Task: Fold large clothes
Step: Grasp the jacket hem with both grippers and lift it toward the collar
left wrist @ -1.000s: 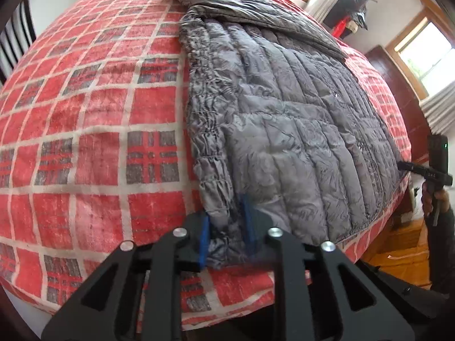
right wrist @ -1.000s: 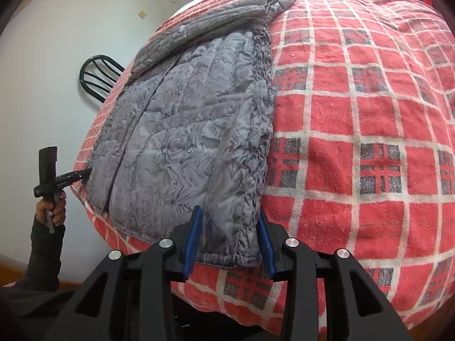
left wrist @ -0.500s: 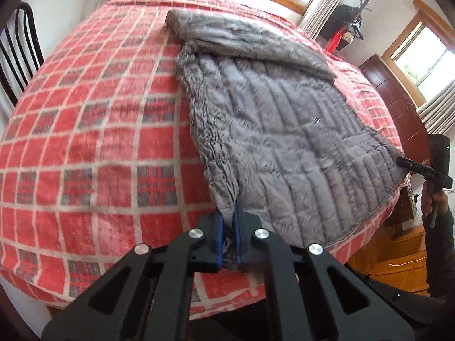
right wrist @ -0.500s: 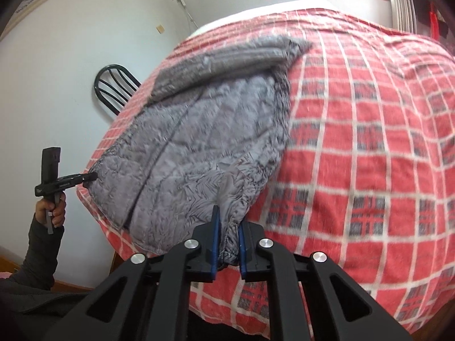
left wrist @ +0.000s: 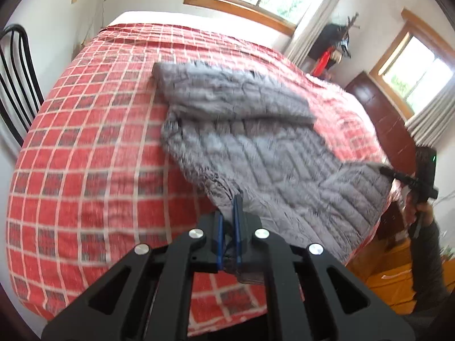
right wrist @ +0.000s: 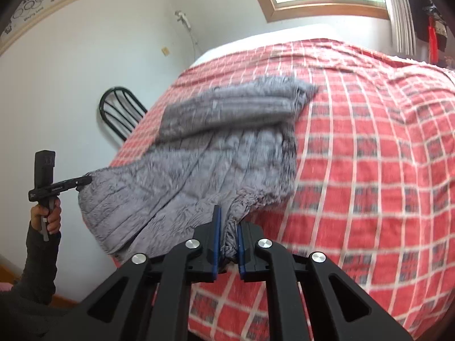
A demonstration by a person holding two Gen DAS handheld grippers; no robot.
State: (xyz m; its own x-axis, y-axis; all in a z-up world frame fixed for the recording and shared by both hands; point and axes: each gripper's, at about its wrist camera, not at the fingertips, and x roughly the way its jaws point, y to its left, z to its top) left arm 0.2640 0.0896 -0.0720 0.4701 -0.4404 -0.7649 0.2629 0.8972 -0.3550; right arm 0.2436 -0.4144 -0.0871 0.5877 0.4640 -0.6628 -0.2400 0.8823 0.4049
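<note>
Grey jacket (left wrist: 256, 142), framed picture (right wrist: 37, 8) right view only

From my seat, almost nothing is legible. Up and to the left of the right hand-held gripper (right wrist: 227, 236), a framed picture (right wrist: 37, 8) on the wall shows interlocked rings with small characters beneath, too small to read. The left hand-held gripper (right wrist: 85, 182), out to its left, carries faint white lettering along its side that I cannot make out.
</note>
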